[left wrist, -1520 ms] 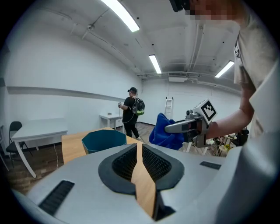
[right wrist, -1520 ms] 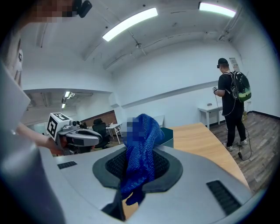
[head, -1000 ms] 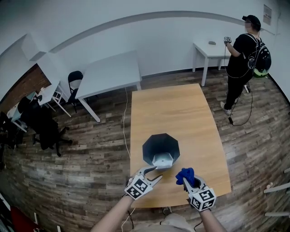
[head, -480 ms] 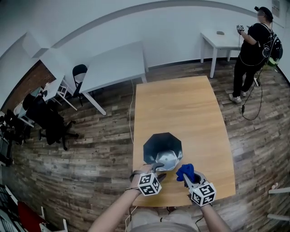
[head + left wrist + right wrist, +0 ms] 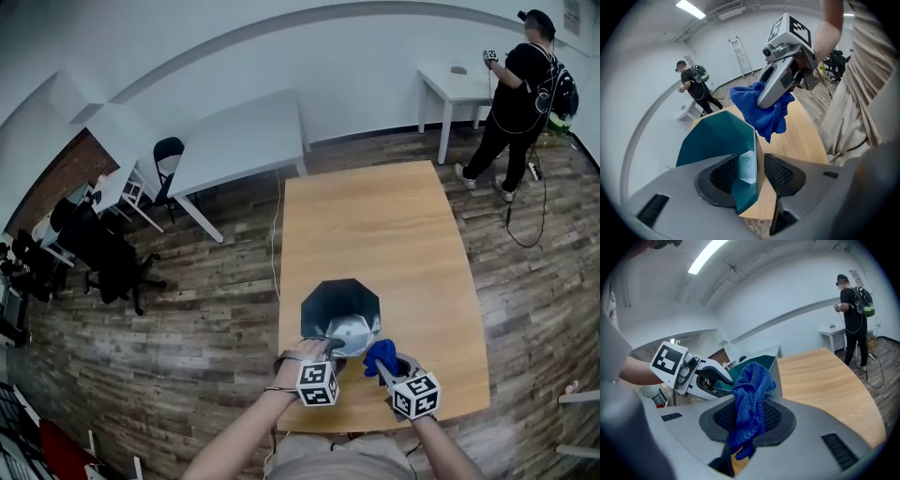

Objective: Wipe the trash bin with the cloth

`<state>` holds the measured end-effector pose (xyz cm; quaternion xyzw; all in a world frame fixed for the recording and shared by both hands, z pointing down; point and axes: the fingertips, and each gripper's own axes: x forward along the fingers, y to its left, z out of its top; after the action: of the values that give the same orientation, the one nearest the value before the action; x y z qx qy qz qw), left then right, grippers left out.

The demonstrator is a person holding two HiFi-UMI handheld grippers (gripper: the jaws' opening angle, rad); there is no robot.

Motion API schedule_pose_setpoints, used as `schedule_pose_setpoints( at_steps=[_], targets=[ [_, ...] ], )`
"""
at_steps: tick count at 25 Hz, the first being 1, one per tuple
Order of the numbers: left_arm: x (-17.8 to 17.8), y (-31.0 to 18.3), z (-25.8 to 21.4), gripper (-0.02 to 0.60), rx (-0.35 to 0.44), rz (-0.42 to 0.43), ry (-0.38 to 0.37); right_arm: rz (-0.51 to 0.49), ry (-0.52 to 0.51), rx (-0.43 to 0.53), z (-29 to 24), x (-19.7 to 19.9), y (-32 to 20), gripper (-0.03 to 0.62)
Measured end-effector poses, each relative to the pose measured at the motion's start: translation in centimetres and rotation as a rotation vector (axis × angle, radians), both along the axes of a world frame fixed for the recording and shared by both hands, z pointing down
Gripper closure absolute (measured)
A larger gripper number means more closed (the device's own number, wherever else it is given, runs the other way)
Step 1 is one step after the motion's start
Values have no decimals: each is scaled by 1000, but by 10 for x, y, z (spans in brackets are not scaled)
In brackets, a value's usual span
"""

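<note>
A dark teal, many-sided trash bin [image 5: 339,302] stands near the front edge of the wooden table [image 5: 375,225]. My left gripper [image 5: 328,349] points steeply down at the bin's near rim. In the left gripper view this gripper [image 5: 750,173] stands astride the bin's wall [image 5: 717,138], one pad inside and one outside, and it is open. My right gripper [image 5: 380,364] is just to the right of the bin, shut on a bunched blue cloth [image 5: 382,352]. The cloth [image 5: 750,394] hangs from between its pads beside the bin [image 5: 764,364].
A person [image 5: 525,75] stands at a small white table [image 5: 459,84] at the back right. A larger pale table [image 5: 244,141] and black office chairs [image 5: 103,258] are at the left. A cable [image 5: 275,234] runs along the floor beside the wooden table.
Both grippers have come down and in toward the bin. The left one has rolled over and set its jaws over the near rim. The right one has brought the cloth closer.
</note>
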<state>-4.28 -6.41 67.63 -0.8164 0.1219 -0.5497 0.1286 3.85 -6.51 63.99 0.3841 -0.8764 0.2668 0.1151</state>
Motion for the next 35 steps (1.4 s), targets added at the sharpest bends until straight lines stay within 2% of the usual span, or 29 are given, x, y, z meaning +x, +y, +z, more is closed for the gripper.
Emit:
schedule_pose_setpoints(
  at_steps=[3, 6, 10, 14, 19, 26, 35],
  targets=[
    [5, 2, 10, 388, -30, 37, -39, 42, -65, -71, 7, -1, -1, 513],
    [1, -1, 20, 400, -13, 79, -126, 77, -137, -130, 12, -7, -4, 513],
    [3, 8, 28, 513, -23, 157, -182, 94, -173, -157, 18, -13, -10, 513],
    [9, 13, 30, 531, -96, 163, -134, 95, -177, -171, 29, -19, -17, 513],
    [8, 13, 30, 537, -151, 177, -122, 99, -149, -187, 51, -21, -25, 513],
    [10, 9, 26, 538, -137, 213, -94, 97, -113, -224, 88, -19, -36, 513],
    [10, 10, 26, 537, -147, 233, -78, 23, 36, -266, 176, -22, -44, 513]
  ],
)
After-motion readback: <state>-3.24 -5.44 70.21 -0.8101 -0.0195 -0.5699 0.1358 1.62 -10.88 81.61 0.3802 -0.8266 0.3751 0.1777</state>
